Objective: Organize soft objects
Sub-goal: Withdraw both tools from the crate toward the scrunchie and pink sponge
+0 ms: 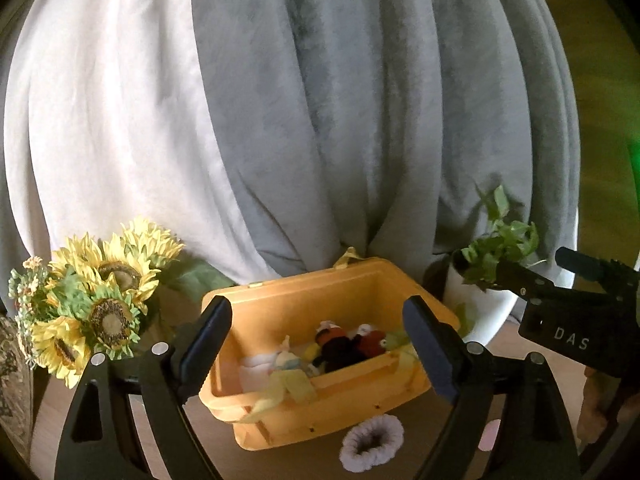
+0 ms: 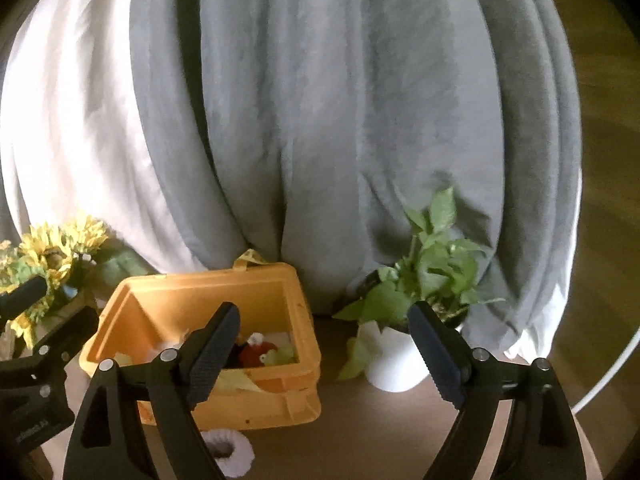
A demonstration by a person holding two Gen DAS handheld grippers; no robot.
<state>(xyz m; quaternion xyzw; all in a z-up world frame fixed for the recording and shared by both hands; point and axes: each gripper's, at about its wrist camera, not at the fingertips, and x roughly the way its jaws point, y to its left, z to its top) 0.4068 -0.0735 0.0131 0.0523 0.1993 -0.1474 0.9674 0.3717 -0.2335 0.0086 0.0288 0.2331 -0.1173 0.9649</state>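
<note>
Small soft toys [image 1: 340, 346] are heaped in the yellow bin [image 1: 320, 412]; both the left claw [image 1: 316, 350] and right claw [image 2: 324, 354] are held spread and empty above the table [image 2: 380, 432].

The left gripper [image 1: 316, 344] holds its two fingers [image 1: 206, 340] wide apart, with nothing between them. Between the fingers and just beyond them stands a yellow basket [image 1: 304, 292] on the brown surface [image 1: 304, 460]. Inside it lie several small soft toys [image 1: 344, 346], dark red, black, white and pale green. In front of the basket, nearer to the right finger, a fluffy lilac scrunchie [image 1: 372, 442] lies on the surface. Beyond the left finger stand sunflowers [image 1: 108, 280]. Beyond the right finger are a potted plant [image 1: 496, 248] and the right gripper [image 1: 576, 280].
</note>
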